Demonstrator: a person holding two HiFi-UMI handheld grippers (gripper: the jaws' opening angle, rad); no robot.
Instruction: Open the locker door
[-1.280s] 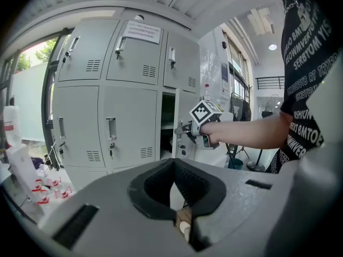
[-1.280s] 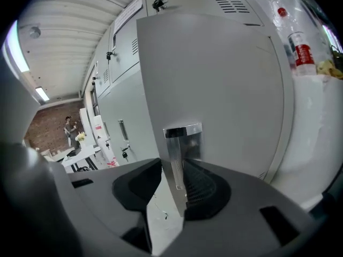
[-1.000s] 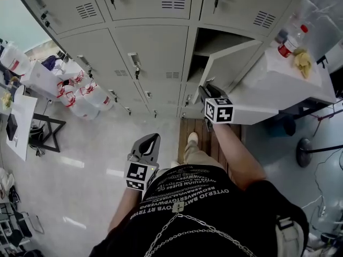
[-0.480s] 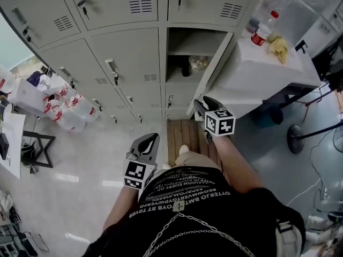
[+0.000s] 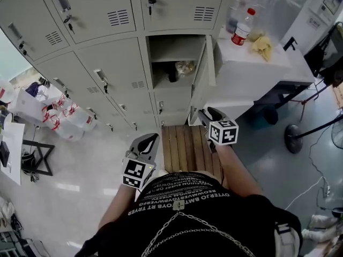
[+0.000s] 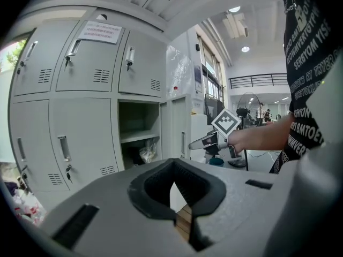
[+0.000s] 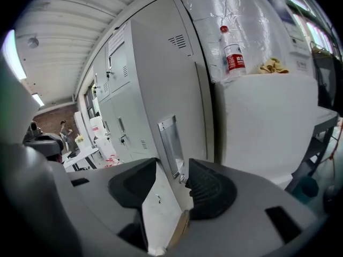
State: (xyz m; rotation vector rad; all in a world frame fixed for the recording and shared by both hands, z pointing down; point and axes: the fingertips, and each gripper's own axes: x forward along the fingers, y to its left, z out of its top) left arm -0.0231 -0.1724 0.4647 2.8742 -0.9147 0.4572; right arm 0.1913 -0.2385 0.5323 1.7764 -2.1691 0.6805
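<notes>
The grey locker door (image 5: pixel 204 63) stands swung wide to the right, and its compartment (image 5: pixel 170 63) shows a shelf with a bag on it. My right gripper (image 5: pixel 206 112) hangs just below the door's lower edge with its jaws opening. In the right gripper view the door's recessed handle (image 7: pixel 171 143) shows beyond the parted pads (image 7: pixel 210 189), and nothing is pressed between them. My left gripper (image 5: pixel 154 137) is low by the person's left side, shut and holding nothing. The left gripper view shows the open compartment (image 6: pixel 140 138) and the right gripper (image 6: pixel 207 141) beside the door (image 6: pixel 177 134).
A white counter (image 5: pixel 244 68) right of the door carries a bottle (image 5: pixel 242 33) and a yellow cloth (image 5: pixel 262 44). A wooden platform (image 5: pixel 185 146) lies on the floor before the lockers. White bags (image 5: pixel 67 116) sit at the left. A stand's base (image 5: pixel 292 138) is at the right.
The door has swung from partly open to wide open. My right gripper has left the door's edge, dropped lower and parted its jaws. The left gripper has hardly moved.
</notes>
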